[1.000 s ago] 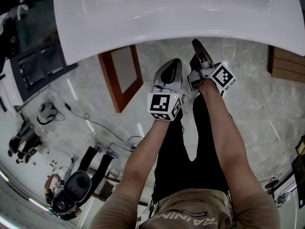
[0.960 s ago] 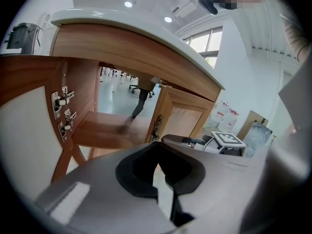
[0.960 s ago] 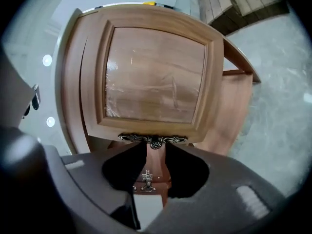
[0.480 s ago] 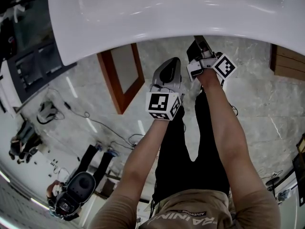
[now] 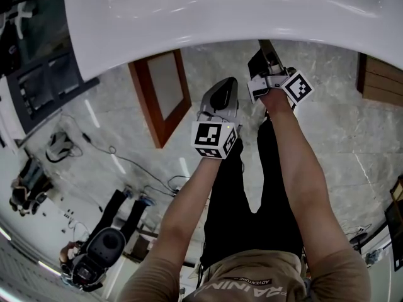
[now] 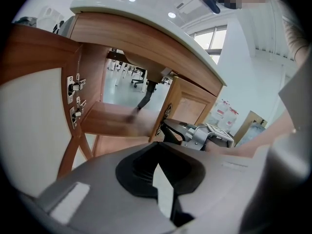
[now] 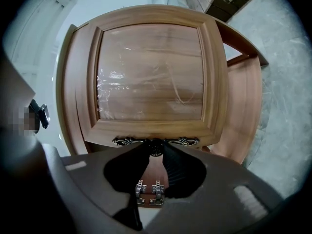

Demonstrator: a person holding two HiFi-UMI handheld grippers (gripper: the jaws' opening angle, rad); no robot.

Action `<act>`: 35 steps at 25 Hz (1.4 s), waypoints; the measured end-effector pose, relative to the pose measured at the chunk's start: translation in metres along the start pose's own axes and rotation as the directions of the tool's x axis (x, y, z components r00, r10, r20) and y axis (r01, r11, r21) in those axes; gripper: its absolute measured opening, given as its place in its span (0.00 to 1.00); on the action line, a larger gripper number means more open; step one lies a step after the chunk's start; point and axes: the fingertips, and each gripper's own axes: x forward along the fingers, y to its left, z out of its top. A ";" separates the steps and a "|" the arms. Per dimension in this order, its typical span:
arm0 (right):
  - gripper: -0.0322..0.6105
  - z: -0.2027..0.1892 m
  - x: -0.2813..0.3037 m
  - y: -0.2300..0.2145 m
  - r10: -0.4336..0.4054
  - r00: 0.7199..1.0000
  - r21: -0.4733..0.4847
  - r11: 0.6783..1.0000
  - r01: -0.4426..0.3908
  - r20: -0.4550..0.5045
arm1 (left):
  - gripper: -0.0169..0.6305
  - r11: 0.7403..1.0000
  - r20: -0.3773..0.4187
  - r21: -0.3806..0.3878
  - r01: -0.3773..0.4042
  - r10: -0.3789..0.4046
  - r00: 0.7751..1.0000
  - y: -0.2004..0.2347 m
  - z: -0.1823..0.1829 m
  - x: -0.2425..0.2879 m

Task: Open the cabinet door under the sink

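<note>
Roughly half done, I'd say: left door (image 5: 160,96) stands wide open, off to the left of the left tool (image 6: 157,167), which is shut and empty; the knob (image 7: 155,149) of the right door (image 7: 151,77) sits at the right tool (image 7: 155,156) tips, jaws closing but not visibly clamped, so the pull is left.

The head view looks steeply down from above the white sink (image 5: 220,11) along both forearms, with the open cabinet door (image 5: 160,96) at 11 o'clock. The left gripper view sits low and faces up into the cabinet; it shares with the head view that door, at 9 o'clock, and the right gripper (image 6: 170,128), at 4 o'clock. The right gripper view faces the closed door (image 7: 151,72) squarely from very near, with the knob (image 7: 155,148) at 6 o'clock between that gripper's closing jaws.
</note>
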 end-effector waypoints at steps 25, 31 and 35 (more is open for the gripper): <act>0.18 -0.008 -0.079 0.005 -0.022 0.987 -0.107 0.994 0.005 -0.159 | 0.05 1.000 -0.014 -0.011 0.020 -0.020 1.000 -0.013 -0.010 -0.024; 0.18 -0.010 -0.101 0.003 -0.039 0.983 -0.106 0.994 0.020 -0.180 | 0.05 1.000 -0.019 -0.008 0.022 -0.022 1.000 -0.013 -0.009 -0.025; 0.18 -0.007 -0.123 0.002 -0.057 0.976 -0.123 0.992 0.031 -0.211 | 0.05 0.999 -0.028 0.023 0.039 -0.038 0.999 -0.022 -0.007 -0.025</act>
